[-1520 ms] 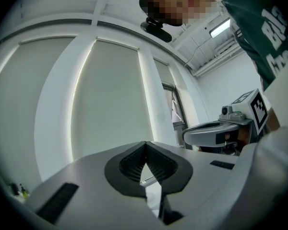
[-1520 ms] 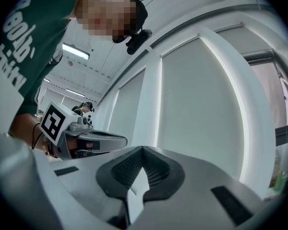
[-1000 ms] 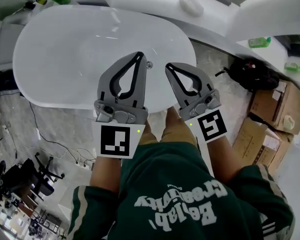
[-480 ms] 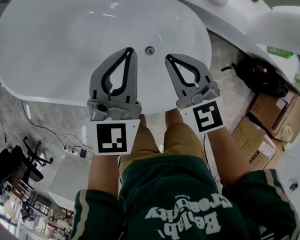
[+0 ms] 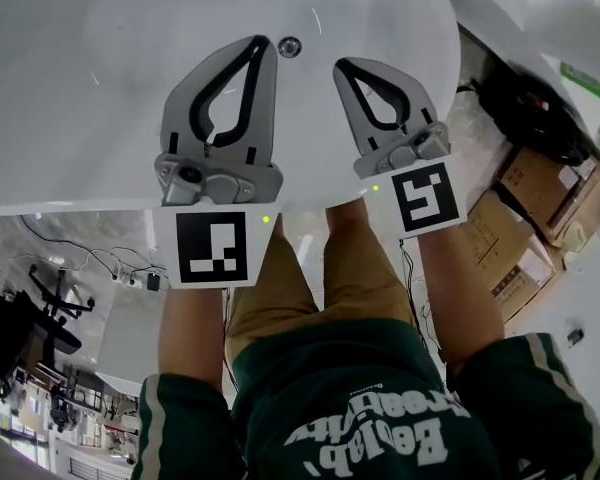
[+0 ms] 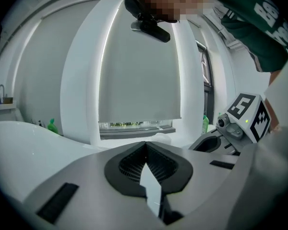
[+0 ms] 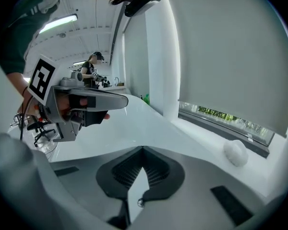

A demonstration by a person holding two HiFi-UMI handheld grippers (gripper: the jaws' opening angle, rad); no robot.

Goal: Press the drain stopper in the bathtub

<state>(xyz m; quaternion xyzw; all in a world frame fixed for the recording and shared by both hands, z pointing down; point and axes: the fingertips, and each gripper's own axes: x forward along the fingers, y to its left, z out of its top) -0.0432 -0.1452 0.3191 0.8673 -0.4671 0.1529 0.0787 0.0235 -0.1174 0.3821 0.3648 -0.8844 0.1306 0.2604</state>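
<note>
1. bathtub (image 5: 80, 88): a white oval tub fills the upper head view. you lean over its near rim, and both grippers reach in above its floor.
2. sweatshirt (image 5: 380, 408): your green top with white lettering fills the lower part of the view.
3. cardboard boxes (image 5: 525, 218): these stand on the floor to the right of the tub.
4. left gripper (image 5: 266, 41): its jaws are closed tip to tip and have hold of nothing. only the tub's white surface shows through the hollow between the pads in the left gripper view (image 6: 145, 143).
5. right gripper (image 5: 340, 65): its jaws are likewise pressed together and empty (image 7: 143, 149). it sits just beside the left gripper and apart from it.
6. drain stopper (image 5: 289, 45): a small round chrome disc on the tub floor, just beyond the two grippers' tips. it lies nearer the left tip and neither gripper touches it. the small shiny bead low in the right gripper's pad gap (image 7: 140, 202) is probably this stopper, though the view there is too narrow to be sure.
</note>
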